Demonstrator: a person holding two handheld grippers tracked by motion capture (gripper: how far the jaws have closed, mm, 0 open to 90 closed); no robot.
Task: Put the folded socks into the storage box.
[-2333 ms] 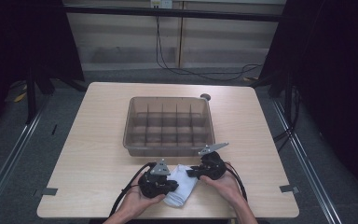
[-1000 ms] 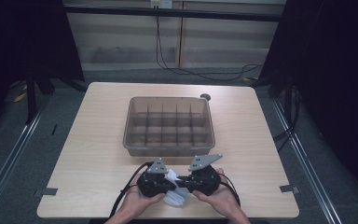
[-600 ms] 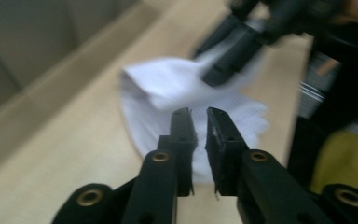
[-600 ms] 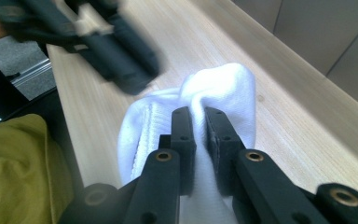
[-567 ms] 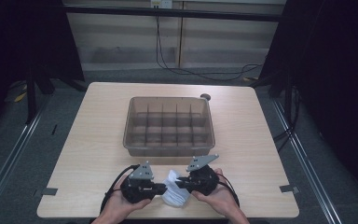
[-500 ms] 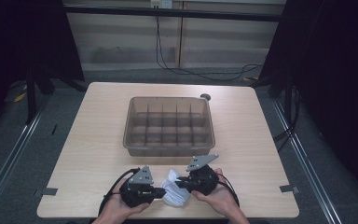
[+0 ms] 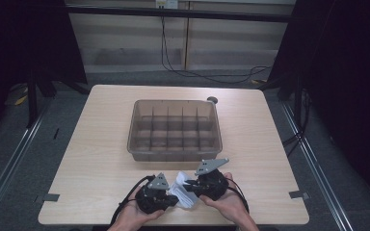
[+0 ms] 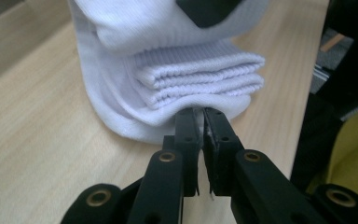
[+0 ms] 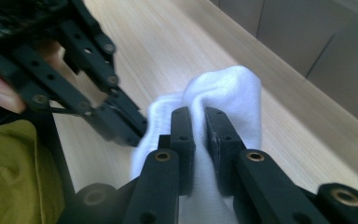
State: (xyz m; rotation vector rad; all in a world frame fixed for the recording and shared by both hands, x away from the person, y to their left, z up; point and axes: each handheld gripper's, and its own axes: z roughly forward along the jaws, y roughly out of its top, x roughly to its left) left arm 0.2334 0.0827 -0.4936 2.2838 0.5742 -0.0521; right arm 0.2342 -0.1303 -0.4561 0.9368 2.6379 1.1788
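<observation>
Both grippers, left (image 8: 200,114) and right (image 9: 196,116), pinch the white sock (image 7: 183,191) (folded) in their jaws.

Two black claws are being seen, left claw (image 8: 202,116) and right claw (image 9: 198,116), each with brass-ringed screws, perforated jaws, a grey three-cornered plate and trailing black cable.

One table (image 7: 101,159). One bin (image 7: 176,126), split into compartments, in three rows of five, fifteen all told. One white sock (image 7: 182,194), folded into several layers. Two grippers: left gripper (image 7: 172,200), right gripper (image 7: 190,185), each with two black jaws and one grey plate. Two hands. One small dark round thing (image 7: 212,100) behind the bin.
</observation>
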